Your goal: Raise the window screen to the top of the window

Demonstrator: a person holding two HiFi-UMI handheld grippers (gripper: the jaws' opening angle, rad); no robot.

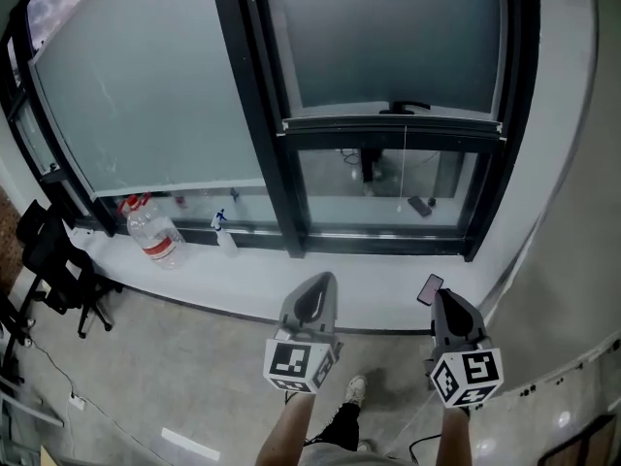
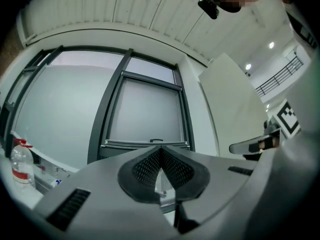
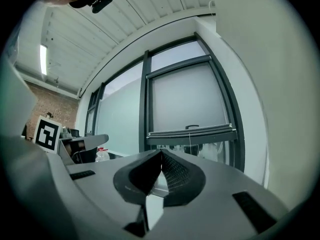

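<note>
Count: 2 tools, 1 window screen, 2 bottles, 1 chair.

You hold the left tool [image 1: 315,299] and the right tool [image 1: 451,307] side by side, low in the head view, over the floor just in front of the sill [image 1: 243,284]. Both point toward the right-hand window.

Left tool: in its own view the 2 ribbed pads [image 2: 175,171] meet at the tips. It is closed, with nothing between them.

Right tool: same reading. Its 2 pads [image 3: 176,174] touch at the tips, so it is closed and empty.

Neither tool touches the window.

The 1 window screen [image 1: 393,122] hangs in the right-hand window. Its bottom rail sits part-way up the opening, with an uncovered strip of window between the rail and the sill. There is 1 dark handle [image 1: 406,108] on top of the rail at its middle, and 1 thin cord [image 1: 405,168] hangs straight down from the rail.

On the sill:
- 1 large clear water bottle [image 1: 155,233] with a red cap and label, toward the left end.
- 1 small spray bottle [image 1: 223,231], to the right of it and apart from it.
- 1 flat dark object [image 1: 430,288] near the front edge, just beside the right tool. I cannot tell what it is.

1 black office chair [image 1: 53,260] stands on the floor at the sill's left end.
</note>
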